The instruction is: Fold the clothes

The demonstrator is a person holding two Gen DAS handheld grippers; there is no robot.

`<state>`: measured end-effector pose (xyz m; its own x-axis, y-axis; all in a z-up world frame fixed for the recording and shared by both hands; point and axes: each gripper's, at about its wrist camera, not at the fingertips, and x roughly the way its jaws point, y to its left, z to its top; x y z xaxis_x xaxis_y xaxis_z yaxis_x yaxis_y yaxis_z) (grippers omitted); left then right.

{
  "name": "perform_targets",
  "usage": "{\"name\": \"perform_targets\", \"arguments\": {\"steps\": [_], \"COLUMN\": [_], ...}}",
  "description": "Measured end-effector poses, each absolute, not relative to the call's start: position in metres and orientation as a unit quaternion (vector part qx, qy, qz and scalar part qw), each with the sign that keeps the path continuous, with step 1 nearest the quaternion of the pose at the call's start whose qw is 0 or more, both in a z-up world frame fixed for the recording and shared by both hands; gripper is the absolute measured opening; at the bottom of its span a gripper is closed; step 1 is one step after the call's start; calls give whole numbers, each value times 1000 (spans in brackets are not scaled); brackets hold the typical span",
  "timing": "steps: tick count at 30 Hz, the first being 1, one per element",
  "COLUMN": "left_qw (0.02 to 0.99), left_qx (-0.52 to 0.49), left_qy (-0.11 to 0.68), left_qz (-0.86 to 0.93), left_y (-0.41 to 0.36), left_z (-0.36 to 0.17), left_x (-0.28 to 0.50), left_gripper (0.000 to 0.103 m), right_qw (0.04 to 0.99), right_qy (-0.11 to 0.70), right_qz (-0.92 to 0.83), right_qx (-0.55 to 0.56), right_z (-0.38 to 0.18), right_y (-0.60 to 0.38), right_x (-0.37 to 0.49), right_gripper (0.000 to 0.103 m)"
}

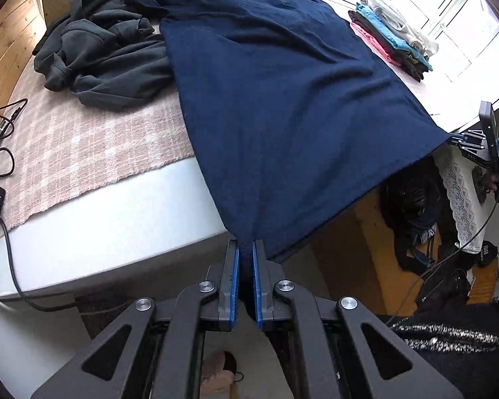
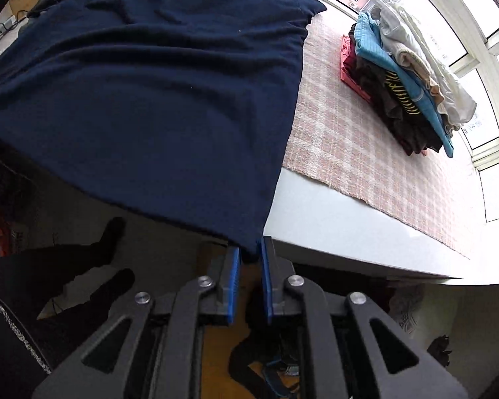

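The navy T-shirt (image 1: pixel 276 99) lies spread on the bed (image 1: pixel 109 199), long axis running away from both grippers, hem overhanging the near edge. The left gripper (image 1: pixel 245 249) clenches one hem corner; the right gripper (image 2: pixel 250 252), jaws slightly parted, has the other corner between them, released.

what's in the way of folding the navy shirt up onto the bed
Nothing visible on the navy shirt itself. The grey clothes heap touches its one side; the folded stack lies apart on the other.
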<state>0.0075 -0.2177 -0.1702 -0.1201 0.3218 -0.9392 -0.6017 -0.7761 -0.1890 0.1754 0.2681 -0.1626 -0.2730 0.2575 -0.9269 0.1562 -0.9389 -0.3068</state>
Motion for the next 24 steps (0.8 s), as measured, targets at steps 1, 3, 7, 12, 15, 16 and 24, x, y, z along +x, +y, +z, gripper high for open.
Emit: {"name": "perform_targets", "arguments": {"steps": [1, 3, 7, 12, 15, 16, 24], "left_qw": [307, 291, 267, 290, 293, 295, 213], "left_qx": [-586, -582, -551, -482, -468, -464, -444], "left_qy": [116, 113, 131, 122, 117, 121, 126], "left_qz": [741, 751, 780, 818, 825, 826, 861], "left_y": [-226, -242, -249, -199, -167, -157, -152], "left_z": [-163, -146, -110, -81, -88, -91, -100], "left_x": [3, -9, -68, -180, -249, -267, -403], "left_gripper": [7, 8, 6, 13, 14, 14, 27], "right_qw": [29, 24, 11, -59, -91, -101, -166], "right_qy": [-172, -171, -119, -51, -82, -93, -159], "right_qz": [779, 783, 829, 883, 891, 890, 863], "right_qx": [-602, -598, -547, -462, -437, -434, -449], "right_z": [-153, -130, -66, -4, 5, 4, -28], "right_y": [267, 266, 266, 233, 186, 169, 70], "right_x": [179, 184, 148, 41, -38, -64, -188], "right_gripper": [21, 23, 24, 40, 41, 41, 40]}}
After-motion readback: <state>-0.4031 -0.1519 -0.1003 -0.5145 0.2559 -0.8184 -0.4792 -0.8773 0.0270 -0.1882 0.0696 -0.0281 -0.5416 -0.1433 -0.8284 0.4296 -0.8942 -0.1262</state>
